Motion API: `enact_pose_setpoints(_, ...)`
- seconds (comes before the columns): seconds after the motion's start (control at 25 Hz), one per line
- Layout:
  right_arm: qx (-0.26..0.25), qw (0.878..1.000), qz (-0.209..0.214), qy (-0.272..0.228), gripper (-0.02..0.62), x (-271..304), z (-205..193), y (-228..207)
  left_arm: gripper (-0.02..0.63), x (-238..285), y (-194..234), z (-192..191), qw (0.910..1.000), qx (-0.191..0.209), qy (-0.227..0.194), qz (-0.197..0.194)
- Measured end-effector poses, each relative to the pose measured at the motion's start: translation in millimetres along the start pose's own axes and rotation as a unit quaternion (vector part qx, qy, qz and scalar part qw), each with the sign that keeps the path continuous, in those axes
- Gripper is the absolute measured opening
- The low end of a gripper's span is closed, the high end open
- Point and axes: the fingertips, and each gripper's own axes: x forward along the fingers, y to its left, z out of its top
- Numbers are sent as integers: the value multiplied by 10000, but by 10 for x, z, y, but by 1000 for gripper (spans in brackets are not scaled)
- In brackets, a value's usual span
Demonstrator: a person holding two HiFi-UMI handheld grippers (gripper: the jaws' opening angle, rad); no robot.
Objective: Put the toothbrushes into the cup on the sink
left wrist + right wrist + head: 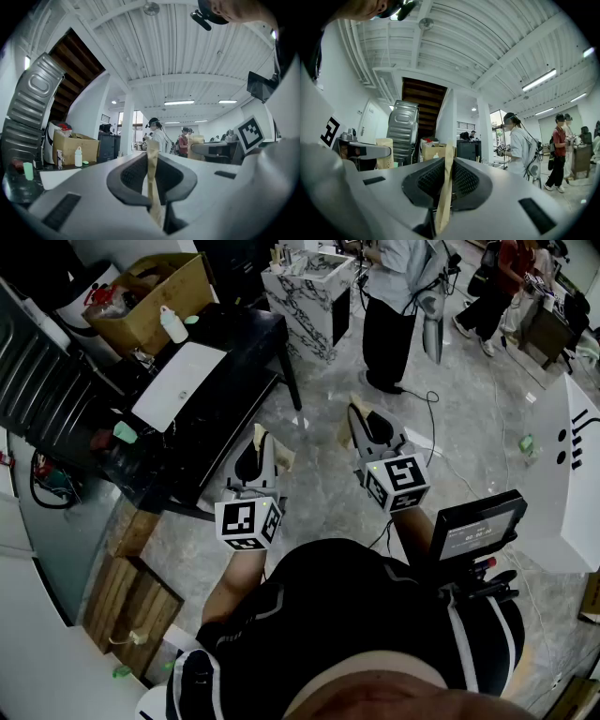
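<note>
Out front, left gripper [260,442]: level, jaws pressed together on their own tan strip [153,168], no toothbrush
Right gripper [356,416]: likewise level, jaws together, nothing carried
Toothbrushes, cup: not made out in any view; marbled washstand [309,292] well apart across the floor
Handling: likely light, stiff, slick plastic; pinch mid-handle, clear of bristles

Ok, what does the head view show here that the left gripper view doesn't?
Head view only: the floor with its cable, and the wooden boards. Left gripper view only: the ceiling and strip lights. Both: the left claw, shut and empty, the cardboard box and the white bottle.
</note>
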Motion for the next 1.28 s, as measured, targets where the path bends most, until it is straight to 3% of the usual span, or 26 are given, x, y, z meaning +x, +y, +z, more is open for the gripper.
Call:
enact_pose_setpoints(0.52,-136,9999,-68,-36,46,37,6,-19,40,16,45,64,10000,-32,-36,-15)
enact_pose_setpoints(0.72,113,9998,-41,-125,46,82,46,4,40,-6,106,87,9999,-72,-84,-9)
enact_pose_setpoints(1.28,82,9995,230,-205,46,337,117,590,40,-325,610,108,9997,-125,-145,170)
